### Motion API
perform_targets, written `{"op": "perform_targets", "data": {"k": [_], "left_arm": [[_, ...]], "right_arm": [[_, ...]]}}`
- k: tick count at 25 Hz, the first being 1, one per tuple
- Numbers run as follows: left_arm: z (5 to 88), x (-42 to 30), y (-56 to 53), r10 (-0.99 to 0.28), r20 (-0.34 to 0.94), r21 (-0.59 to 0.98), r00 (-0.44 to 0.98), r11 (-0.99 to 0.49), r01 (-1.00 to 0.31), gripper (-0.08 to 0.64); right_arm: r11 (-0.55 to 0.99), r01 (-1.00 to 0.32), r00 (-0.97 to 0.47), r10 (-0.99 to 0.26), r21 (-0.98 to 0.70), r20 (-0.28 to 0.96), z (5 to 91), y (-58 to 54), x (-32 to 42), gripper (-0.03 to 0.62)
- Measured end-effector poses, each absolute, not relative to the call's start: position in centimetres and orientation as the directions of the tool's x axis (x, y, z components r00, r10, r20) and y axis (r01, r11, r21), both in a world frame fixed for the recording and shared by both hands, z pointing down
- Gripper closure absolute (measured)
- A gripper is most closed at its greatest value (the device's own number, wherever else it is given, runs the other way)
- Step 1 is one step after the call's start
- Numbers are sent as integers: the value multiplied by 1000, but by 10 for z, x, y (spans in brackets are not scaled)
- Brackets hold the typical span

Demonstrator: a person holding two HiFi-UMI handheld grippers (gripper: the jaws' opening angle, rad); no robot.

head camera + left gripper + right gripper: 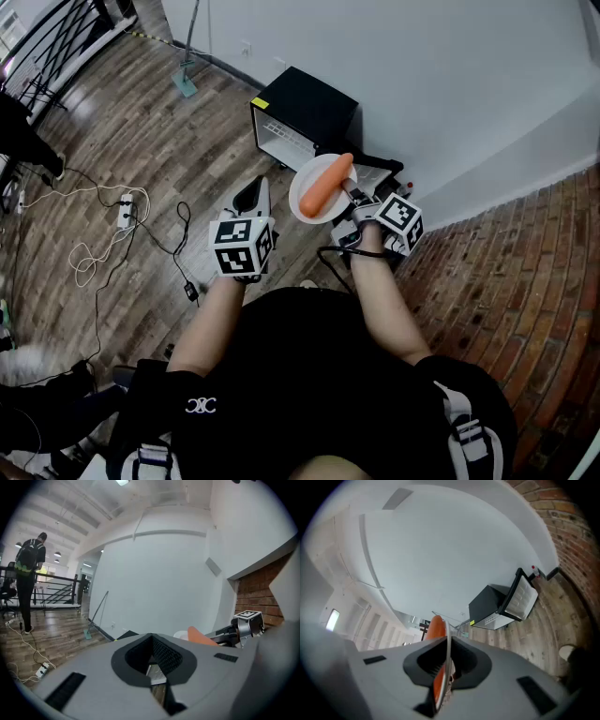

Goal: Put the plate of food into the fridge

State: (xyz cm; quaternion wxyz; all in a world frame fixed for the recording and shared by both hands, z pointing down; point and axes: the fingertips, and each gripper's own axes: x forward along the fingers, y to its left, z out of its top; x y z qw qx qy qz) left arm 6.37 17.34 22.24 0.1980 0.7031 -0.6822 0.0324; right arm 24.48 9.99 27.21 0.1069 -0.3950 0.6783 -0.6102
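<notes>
Midair, right gripper [345, 199] tight on plate [302, 199] rim, left gripper [253, 190] closed, empty, near open fridge [309, 108].

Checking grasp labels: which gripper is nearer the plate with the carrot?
Right. The right gripper is shut on the rim of the plate, with the carrot lying on it. The left gripper is off to the plate's left, jaws together, not touching it.
</notes>
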Motion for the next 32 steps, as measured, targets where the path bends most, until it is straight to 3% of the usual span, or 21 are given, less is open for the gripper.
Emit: {"op": "perform_targets", "data": {"k": [11, 25, 32], "left_arm": [[195, 41, 191, -988, 157, 140, 12, 10, -990, 565], [202, -44, 232, -985, 155, 172, -70, 97, -980, 565], [231, -60, 193, -975, 202, 177, -92, 128, -976, 565]], "right_arm": [[-60, -389, -683, -651, -919, 332, 271, 107, 215, 563], [-78, -387, -694, -631, -919, 346, 277, 121, 156, 563], [-31, -390, -736, -590, -920, 332, 295, 76, 127, 562]]}}
